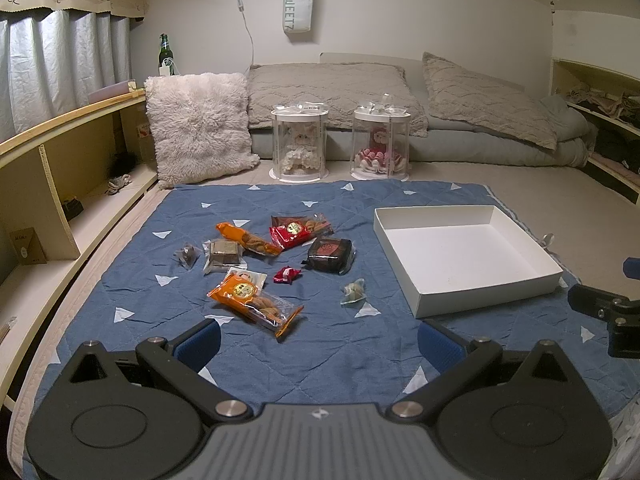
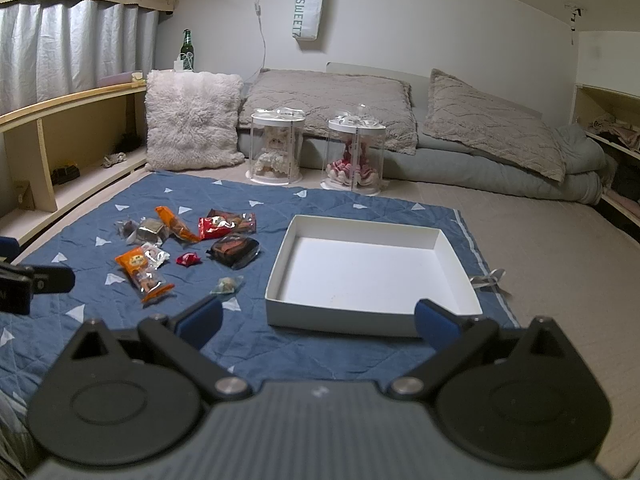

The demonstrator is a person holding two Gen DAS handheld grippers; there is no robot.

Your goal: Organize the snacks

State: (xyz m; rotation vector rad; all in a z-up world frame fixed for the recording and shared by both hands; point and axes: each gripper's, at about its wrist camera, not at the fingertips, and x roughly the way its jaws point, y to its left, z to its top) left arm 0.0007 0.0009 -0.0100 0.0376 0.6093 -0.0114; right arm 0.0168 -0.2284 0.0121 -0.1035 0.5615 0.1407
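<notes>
Several wrapped snacks lie on a blue quilted mat [image 1: 360,360]: an orange cookie pack [image 1: 256,300], a second orange pack [image 1: 246,238], a red pack [image 1: 300,230], a dark brown pack [image 1: 330,254], a small red candy [image 1: 286,275] and a pale green candy [image 1: 352,291]. An empty white box [image 1: 464,256] sits to their right, also in the right wrist view [image 2: 372,268]. My left gripper [image 1: 318,344] is open and empty, near the nearer orange pack. My right gripper [image 2: 318,322] is open and empty, before the box's near wall.
Two clear cylinder cases with dolls [image 1: 300,144] [image 1: 380,140] stand beyond the mat. A fluffy cushion [image 1: 200,128] leans at back left, bedding [image 1: 480,120] behind. Low shelves [image 1: 60,184] run along the left; more shelves [image 1: 600,120] at right.
</notes>
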